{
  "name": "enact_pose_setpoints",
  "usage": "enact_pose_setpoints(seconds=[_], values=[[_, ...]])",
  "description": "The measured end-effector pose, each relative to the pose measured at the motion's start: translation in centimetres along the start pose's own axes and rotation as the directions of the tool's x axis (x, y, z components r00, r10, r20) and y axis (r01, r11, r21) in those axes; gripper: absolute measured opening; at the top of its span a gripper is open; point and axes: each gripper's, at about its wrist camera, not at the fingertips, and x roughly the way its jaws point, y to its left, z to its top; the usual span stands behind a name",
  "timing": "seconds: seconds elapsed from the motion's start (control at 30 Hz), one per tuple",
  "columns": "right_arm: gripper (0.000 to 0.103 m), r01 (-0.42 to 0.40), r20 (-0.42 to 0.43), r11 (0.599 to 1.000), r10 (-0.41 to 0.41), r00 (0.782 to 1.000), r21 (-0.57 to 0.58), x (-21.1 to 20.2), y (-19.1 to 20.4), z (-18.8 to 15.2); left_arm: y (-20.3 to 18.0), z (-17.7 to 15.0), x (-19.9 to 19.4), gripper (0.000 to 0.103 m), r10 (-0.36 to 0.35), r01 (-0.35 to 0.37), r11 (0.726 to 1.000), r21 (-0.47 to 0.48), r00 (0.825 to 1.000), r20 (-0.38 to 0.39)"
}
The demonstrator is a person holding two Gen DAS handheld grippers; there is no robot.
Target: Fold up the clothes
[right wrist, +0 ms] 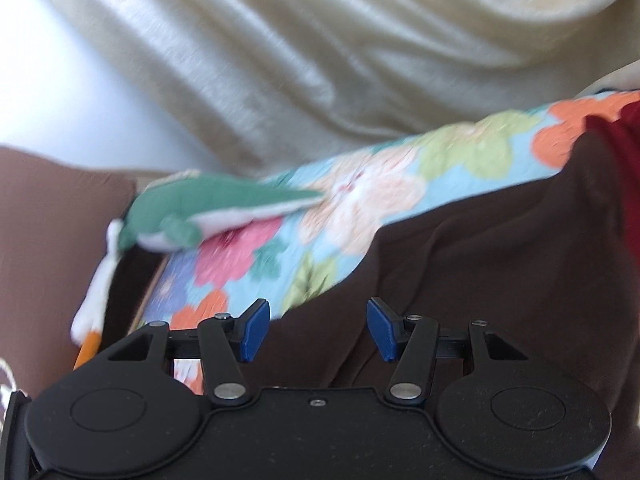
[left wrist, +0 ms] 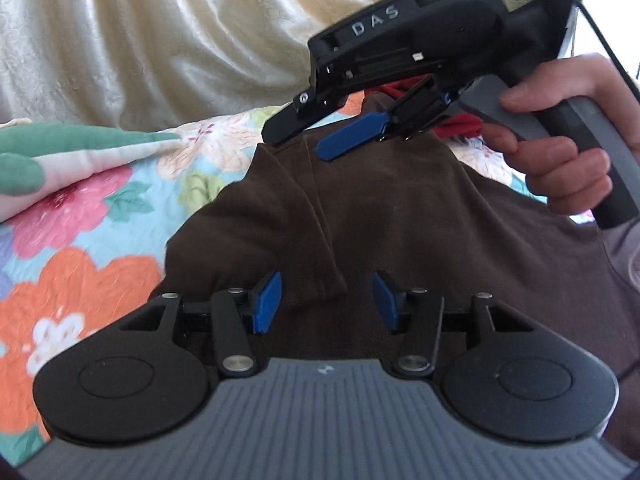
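**Kid:** What does the left camera see?

**Helper:** A dark brown shirt (left wrist: 400,208) lies on a flowery quilt (left wrist: 80,248). The left tool (left wrist: 326,300) is right over the near part of the shirt. Its two blue fingers (left wrist: 267,302) are spread apart, and nothing is between them but the cloth below.

**Kid:** And the other tool?

**Helper:** The right tool (left wrist: 312,140) is at the far end of the shirt, held by a hand (left wrist: 568,136). Its fingers are spread too. Some red cloth (left wrist: 460,126) peeks out behind the shirt there. A green and white soft toy (left wrist: 60,152) lies on the quilt, left of the shirt. A cream curtain (left wrist: 160,40) hangs behind.

**Kid:** Now the right camera?

**Helper:** It is blurry. The right tool (right wrist: 318,330) has its blue fingers (right wrist: 254,330) wide apart over the shirt's (right wrist: 500,248) edge. The quilt (right wrist: 360,200) is left of the shirt, with the toy (right wrist: 208,208) on it. The red cloth (right wrist: 620,152) is at the shirt's far right. A brown cushion (right wrist: 48,240) sits left of the toy.
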Motion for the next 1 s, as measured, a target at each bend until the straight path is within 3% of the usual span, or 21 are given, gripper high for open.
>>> enact_pose_setpoints(seconds=[0.2,0.33,0.43,0.47,0.5,0.53,0.63,0.67,0.7,0.73,0.77,0.8,0.83,0.9,0.97,1.0], values=[[0.059,-0.036,-0.106,0.998,0.031,0.994,-0.046,1.3,0.8,-1.1,2.2,-0.3,-2.2,0.054,0.038,-0.034,0.998,-0.055,0.996,0.082],[0.06,0.058,-0.179,0.997,-0.067,0.982,-0.053,2.1,1.3,-2.1,1.9,-0.2,-2.1,0.062,0.071,-0.074,0.996,0.046,0.995,0.066],[0.06,-0.011,-0.132,0.999,0.005,0.991,-0.045,1.7,1.5,-1.8,0.8,-0.5,-1.8,0.073,0.088,-0.098,0.986,0.134,0.993,0.075],[0.052,-0.034,-0.116,0.998,0.029,0.993,-0.043,1.6,1.6,-1.7,0.4,-0.6,-1.7,0.074,0.091,-0.103,0.982,0.16,0.993,0.079],[0.038,-0.058,-0.1,0.997,0.053,0.994,-0.041,1.5,1.6,-1.6,-0.1,-0.7,-1.4,0.077,0.095,-0.109,0.976,0.188,0.992,0.082],[0.008,-0.081,-0.084,0.996,0.078,0.993,-0.04,1.3,1.7,-1.5,-0.5,-0.7,-0.9,0.08,0.1,-0.116,0.969,0.217,0.991,0.084],[0.007,-0.151,-0.035,0.988,0.149,0.988,-0.038,1.0,1.9,-1.2,-1.7,-0.3,0.5,0.08,0.149,-0.167,0.93,0.327,0.986,0.081],[0.007,-0.174,-0.019,0.984,0.173,0.985,-0.039,0.9,2.0,-1.1,-1.4,0.1,1.0,0.08,0.189,-0.205,0.923,0.324,0.979,0.081],[0.007,-0.197,-0.003,0.98,0.197,0.98,-0.039,0.7,2.0,-1.0,-0.7,0.6,1.5,0.067,0.238,-0.25,0.922,0.297,0.968,0.075],[0.007,-0.22,0.014,0.975,0.22,0.975,-0.04,0.6,2.1,-0.9,0.0,1.1,2.0,0.033,0.287,-0.294,0.917,0.269,0.956,0.067],[0.007,-0.241,0.027,0.97,0.242,0.97,-0.04,0.4,2.2,-0.7,1.5,1.7,2.4,0.017,0.296,-0.298,0.934,0.198,0.954,0.041],[0.008,-0.25,0.03,0.967,0.252,0.967,-0.038,0.1,2.3,-0.1,3.4,2.5,2.7,0.009,0.273,-0.273,0.958,0.094,0.962,0.004],[0.009,-0.228,0.03,0.973,0.229,0.973,-0.038,-0.2,2.4,0.3,5.5,3.1,2.8,0.008,0.24,-0.241,0.97,-0.027,0.97,-0.025],[0.015,-0.141,0.065,0.989,0.143,0.988,-0.042,-1.2,1.7,0.7,9.0,3.2,3.1,0.008,0.173,-0.182,0.953,-0.243,0.983,-0.057],[0.024,-0.051,0.096,0.998,0.053,0.994,-0.024,-2.2,0.1,0.7,12.3,3.0,3.5,0.009,0.104,-0.126,0.89,-0.438,0.992,-0.074],[0.024,-0.011,0.103,1.0,0.011,0.995,0.001,-2.7,-1.1,0.5,13.2,2.9,3.5,0.011,0.091,-0.115,0.863,-0.492,0.993,-0.073]])
